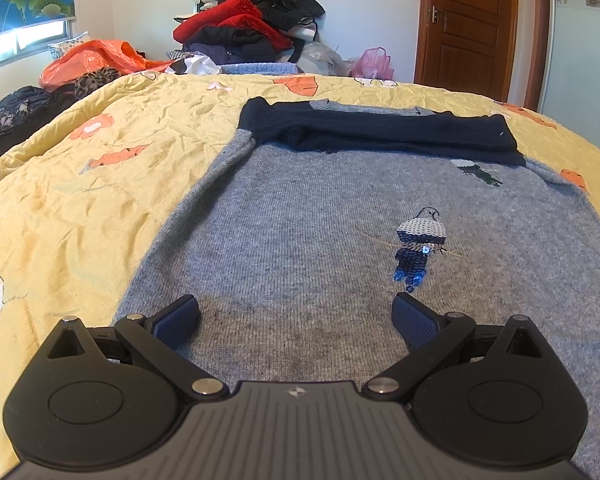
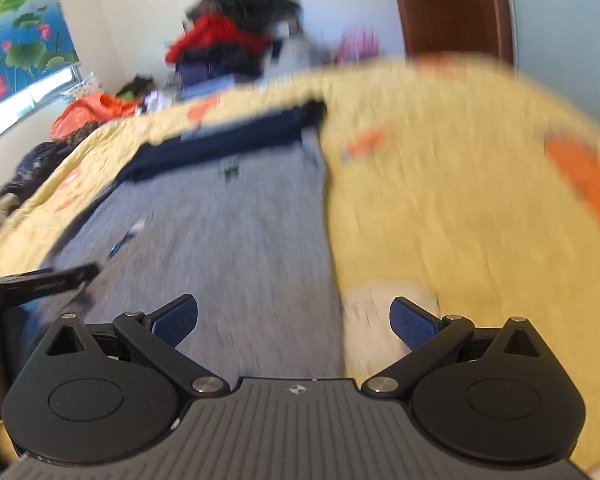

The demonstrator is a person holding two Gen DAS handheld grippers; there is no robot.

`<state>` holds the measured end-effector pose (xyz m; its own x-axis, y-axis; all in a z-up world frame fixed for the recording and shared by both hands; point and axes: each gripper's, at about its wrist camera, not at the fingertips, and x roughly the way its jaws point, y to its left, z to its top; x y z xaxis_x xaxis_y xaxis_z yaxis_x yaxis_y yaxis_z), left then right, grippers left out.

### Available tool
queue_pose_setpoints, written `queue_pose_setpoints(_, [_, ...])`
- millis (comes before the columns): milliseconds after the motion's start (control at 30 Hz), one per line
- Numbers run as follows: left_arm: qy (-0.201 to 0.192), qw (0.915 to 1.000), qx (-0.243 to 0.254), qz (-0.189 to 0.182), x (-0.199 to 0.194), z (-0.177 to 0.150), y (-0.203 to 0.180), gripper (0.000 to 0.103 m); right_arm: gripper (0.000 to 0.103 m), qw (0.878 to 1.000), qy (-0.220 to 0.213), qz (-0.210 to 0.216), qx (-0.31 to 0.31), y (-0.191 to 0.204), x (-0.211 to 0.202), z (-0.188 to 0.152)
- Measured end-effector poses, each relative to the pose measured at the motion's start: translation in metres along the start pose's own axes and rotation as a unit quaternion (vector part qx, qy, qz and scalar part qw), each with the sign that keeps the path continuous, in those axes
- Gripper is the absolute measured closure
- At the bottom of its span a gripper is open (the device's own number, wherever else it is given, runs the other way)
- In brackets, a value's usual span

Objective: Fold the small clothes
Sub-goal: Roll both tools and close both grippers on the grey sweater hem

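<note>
Sweater [image 1: 300, 216] — one, grey, on one yellow quilt [image 1: 80, 200] — under two tools, left [image 1: 296, 320] and right [image 2: 294, 320], both released.

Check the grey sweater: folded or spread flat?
Partly folded: the grey sweater lies flat on the quilt, navy sleeves folded across it.

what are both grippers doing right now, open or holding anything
Left gripper: jaws open, empty, over the grey sweater.
Right gripper: jaws open, empty, over the sweater's edge on the yellow quilt.
</note>
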<state>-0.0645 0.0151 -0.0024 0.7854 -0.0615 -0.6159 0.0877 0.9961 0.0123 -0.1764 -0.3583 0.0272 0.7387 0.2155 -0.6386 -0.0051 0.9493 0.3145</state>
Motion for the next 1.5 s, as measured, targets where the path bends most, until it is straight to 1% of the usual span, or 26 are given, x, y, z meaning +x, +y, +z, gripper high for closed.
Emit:
queue_pose_setpoints(100, [0.000, 1.0000, 0.002, 0.001, 0.000, 0.000, 0.000, 0.000, 0.001, 0.994, 0.055, 0.063, 0.066, -0.029, 0.000, -0.003])
queue_pose_setpoints(167, [0.000, 1.0000, 0.002, 0.001, 0.000, 0.000, 0.000, 0.000, 0.001, 0.990, 0.065, 0.094, 0.088, -0.038, 0.000, -0.002])
queue_pose_setpoints(300, [0.001, 1.0000, 0.002, 0.001, 0.001, 0.001, -0.002, 0.000, 0.002, 0.977, 0.099, 0.132, 0.133, -0.047, 0.007, 0.006])
queue_pose_setpoints(367, [0.003, 1.0000, 0.005, -0.001, 0.000, 0.001, -0.003, 0.000, 0.002, 0.973, 0.113, 0.149, 0.136, -0.045, 0.010, 0.006])
queue_pose_setpoints(400, [0.008, 0.9998, 0.015, -0.006, -0.002, 0.002, -0.003, 0.000, 0.002, 0.971, 0.122, 0.156, 0.133, -0.042, 0.011, 0.006])
queue_pose_setpoints(500, [0.058, 0.9957, 0.046, -0.056, -0.005, 0.014, 0.004, 0.000, 0.002, 0.967, 0.140, 0.172, 0.127, -0.034, 0.013, 0.004])
queue_pose_setpoints(567, [0.066, 0.9942, 0.003, -0.085, -0.018, 0.014, 0.029, 0.000, 0.002, 0.965, 0.147, 0.178, 0.121, -0.030, 0.011, 0.002])
queue_pose_setpoints(600, [0.072, 0.9893, -0.028, -0.124, -0.025, 0.013, 0.047, 0.000, 0.002, 0.964, 0.150, 0.181, 0.121, -0.029, 0.009, 0.001])
queue_pose_setpoints(633, [0.082, 0.9806, -0.065, -0.166, -0.030, 0.011, 0.067, 0.000, 0.002, 0.962, 0.154, 0.188, 0.125, -0.028, 0.008, 0.000])
queue_pose_setpoints(700, [0.109, 0.9567, -0.148, -0.226, -0.037, 0.006, 0.108, 0.000, 0.002, 0.957, 0.159, 0.203, 0.133, -0.028, 0.008, -0.004])
queue_pose_setpoints(767, [0.132, 0.9250, -0.231, -0.271, -0.037, -0.005, 0.144, 0.000, 0.002, 0.953, 0.163, 0.214, 0.140, -0.029, 0.009, -0.005])
queue_pose_setpoints(800, [0.133, 0.9075, -0.268, -0.295, -0.036, -0.012, 0.158, 0.000, 0.002, 0.950, 0.166, 0.219, 0.146, -0.031, 0.009, -0.005])
queue_pose_setpoints(833, [0.136, 0.8962, -0.297, -0.300, -0.036, -0.017, 0.168, 0.000, 0.002, 0.948, 0.169, 0.224, 0.151, -0.031, 0.010, -0.005])
queue_pose_setpoints(867, [0.141, 0.8905, -0.313, -0.299, -0.036, -0.020, 0.175, 0.000, 0.002, 0.946, 0.171, 0.227, 0.154, -0.033, 0.011, -0.004])
queue_pose_setpoints(967, [0.153, 0.8939, -0.303, -0.293, -0.040, -0.021, 0.176, 0.000, 0.002, 0.944, 0.177, 0.230, 0.157, -0.035, 0.013, -0.003])
queue_pose_setpoints(1033, [0.176, 0.8856, -0.292, -0.315, -0.038, -0.021, 0.169, 0.000, 0.002, 0.943, 0.178, 0.232, 0.160, -0.036, 0.013, -0.003])
queue_pose_setpoints(1133, [0.197, 0.8807, -0.282, -0.326, -0.043, -0.024, 0.165, 0.000, 0.003, 0.941, 0.178, 0.234, 0.169, -0.039, 0.013, -0.004])
queue_pose_setpoints(1167, [0.205, 0.8744, -0.287, -0.334, -0.044, -0.026, 0.165, 0.000, 0.003, 0.939, 0.178, 0.236, 0.175, -0.040, 0.013, -0.004])
queue_pose_setpoints(1233, [0.216, 0.8555, -0.307, -0.357, -0.041, -0.034, 0.165, 0.000, 0.008, 0.934, 0.185, 0.244, 0.187, -0.042, 0.015, -0.006])
queue_pose_setpoints(1267, [0.216, 0.8491, -0.313, -0.367, -0.041, -0.037, 0.164, 0.000, 0.015, 0.930, 0.190, 0.249, 0.192, -0.043, 0.016, -0.008])
queue_pose_setpoints(1300, [0.212, 0.8472, -0.315, -0.372, -0.040, -0.040, 0.164, 0.000, 0.023, 0.928, 0.193, 0.252, 0.193, -0.044, 0.018, -0.010])
queue_pose_setpoints(1333, [0.209, 0.8481, -0.315, -0.371, -0.040, -0.039, 0.162, 0.000, 0.026, 0.927, 0.195, 0.253, 0.194, -0.044, 0.019, -0.011])
queue_pose_setpoints(1400, [0.208, 0.8512, -0.307, -0.371, -0.041, -0.039, 0.159, 0.000, 0.040, 0.925, 0.198, 0.252, 0.204, -0.048, 0.020, -0.013])
queue_pose_setpoints(1433, [0.210, 0.8534, -0.301, -0.370, -0.042, -0.037, 0.158, 0.000, 0.044, 0.924, 0.201, 0.249, 0.210, -0.051, 0.021, -0.014])
queue_pose_setpoints(1467, [0.211, 0.8562, -0.294, -0.368, -0.042, -0.036, 0.156, 0.005, 0.052, 0.923, 0.204, 0.246, 0.215, -0.053, 0.021, -0.015])
queue_pose_setpoints(1500, [0.214, 0.8629, -0.284, -0.360, -0.044, -0.035, 0.157, 0.011, 0.057, 0.923, 0.206, 0.243, 0.217, -0.055, 0.021, -0.016])
